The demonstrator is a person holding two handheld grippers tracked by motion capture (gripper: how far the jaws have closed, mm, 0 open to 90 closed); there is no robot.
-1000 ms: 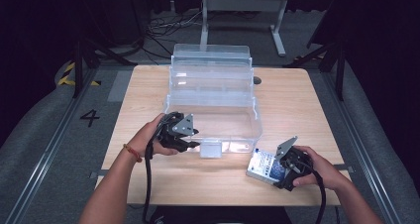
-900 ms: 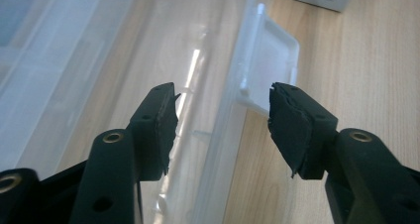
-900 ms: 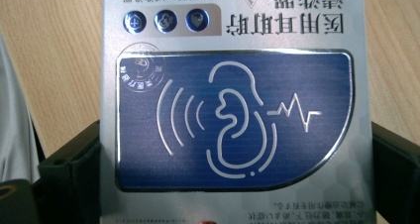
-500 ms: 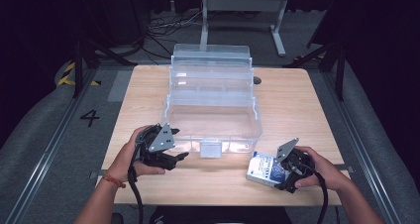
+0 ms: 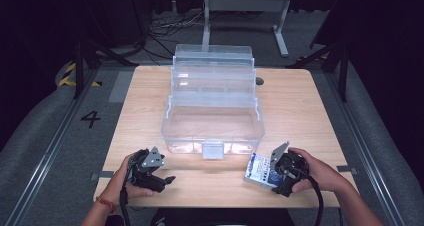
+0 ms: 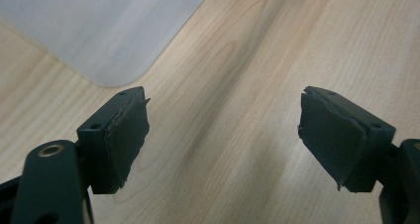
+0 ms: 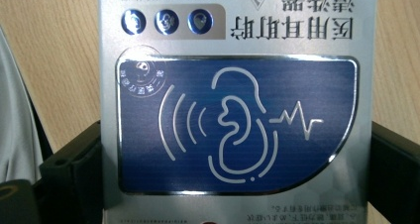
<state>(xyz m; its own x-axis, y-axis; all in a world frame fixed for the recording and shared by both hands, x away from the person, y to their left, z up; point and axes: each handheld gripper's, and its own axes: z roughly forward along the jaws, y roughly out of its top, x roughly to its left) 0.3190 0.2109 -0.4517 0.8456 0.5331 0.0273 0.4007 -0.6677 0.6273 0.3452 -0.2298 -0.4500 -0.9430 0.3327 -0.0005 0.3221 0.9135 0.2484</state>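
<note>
Silver-blue box (image 5: 261, 170) sits at the table's (image 5: 310, 116) near right edge, clamped in the right gripper (image 5: 280, 175). Left gripper (image 5: 159, 178) has just been opening, nothing between its jaws, near the clear case (image 5: 212, 121).

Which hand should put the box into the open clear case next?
Right. The right gripper is shut on the silver-blue box, beside the clear case; the left gripper is open and empty over bare table.
</note>
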